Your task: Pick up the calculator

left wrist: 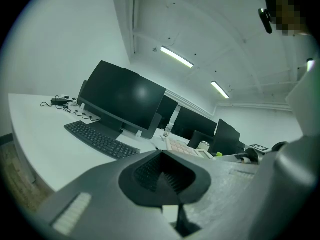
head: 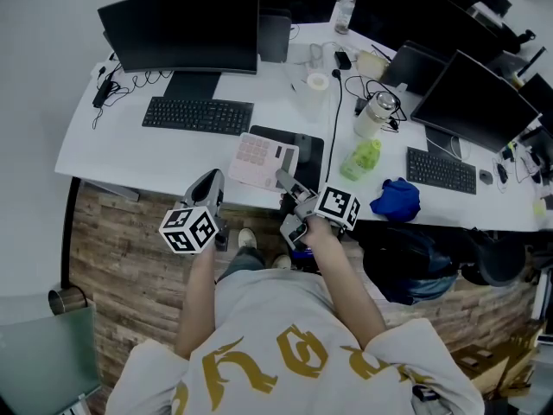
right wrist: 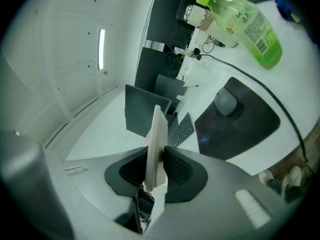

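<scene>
The calculator (head: pixel 262 160) is a white slab with pinkish keys, held above the desk's front edge over the dark mouse pad (head: pixel 307 150). My right gripper (head: pixel 282 180) is shut on its near right edge. In the right gripper view the calculator (right wrist: pixel 156 146) shows edge-on, pinched between the two ribbed pads. My left gripper (head: pixel 208 187) hangs just off the desk's front edge, left of the calculator, its jaws shut with nothing between them. In the left gripper view the calculator (left wrist: pixel 181 146) lies beyond the closed jaws (left wrist: pixel 161 174).
On the white desk (head: pixel 121 150) are a black keyboard (head: pixel 198 114), a monitor (head: pixel 186 26), a green bottle (head: pixel 362 159), a tape roll (head: pixel 319 82), a blue cloth (head: pixel 397 199) and a second keyboard (head: pixel 441 170). A mouse (right wrist: pixel 225 102) rests on the pad.
</scene>
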{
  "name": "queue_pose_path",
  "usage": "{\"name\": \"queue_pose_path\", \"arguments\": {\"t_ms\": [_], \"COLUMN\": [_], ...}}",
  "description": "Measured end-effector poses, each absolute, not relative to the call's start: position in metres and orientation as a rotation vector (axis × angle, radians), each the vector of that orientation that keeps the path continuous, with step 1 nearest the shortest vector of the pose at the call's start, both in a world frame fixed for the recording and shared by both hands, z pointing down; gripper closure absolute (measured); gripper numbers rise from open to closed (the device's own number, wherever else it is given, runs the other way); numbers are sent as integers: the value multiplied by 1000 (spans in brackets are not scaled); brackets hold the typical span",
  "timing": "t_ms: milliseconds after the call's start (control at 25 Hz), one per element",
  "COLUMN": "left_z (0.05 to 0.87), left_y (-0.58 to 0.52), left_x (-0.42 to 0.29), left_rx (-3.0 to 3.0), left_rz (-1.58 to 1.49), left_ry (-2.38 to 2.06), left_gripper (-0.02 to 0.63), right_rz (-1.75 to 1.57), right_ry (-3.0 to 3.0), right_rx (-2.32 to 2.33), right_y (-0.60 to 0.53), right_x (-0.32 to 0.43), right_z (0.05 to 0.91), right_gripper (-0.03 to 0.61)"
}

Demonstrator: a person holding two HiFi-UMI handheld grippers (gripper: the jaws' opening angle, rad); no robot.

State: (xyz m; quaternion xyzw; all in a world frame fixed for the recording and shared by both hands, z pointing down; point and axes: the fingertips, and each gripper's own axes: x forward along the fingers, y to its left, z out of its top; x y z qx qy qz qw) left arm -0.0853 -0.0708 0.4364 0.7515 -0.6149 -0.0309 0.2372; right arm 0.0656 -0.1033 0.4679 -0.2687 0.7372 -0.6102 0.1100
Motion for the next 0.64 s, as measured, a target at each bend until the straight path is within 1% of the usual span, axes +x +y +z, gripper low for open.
{"name": "queue_pose_path", "arguments": {"t_ms": [640], "left_z": [444], "left_y": [-73], "left_x": [-96], "left_rx": [2040], "left_rz": [-78], "left_ry": [-1683], "left_gripper": [612], "right_rz": [-1798], "right_ry": [2166], "right_rx": [-792], "right_y": [-107], "right_x": [57], "right_z": [471], "right_gripper": [482]}}
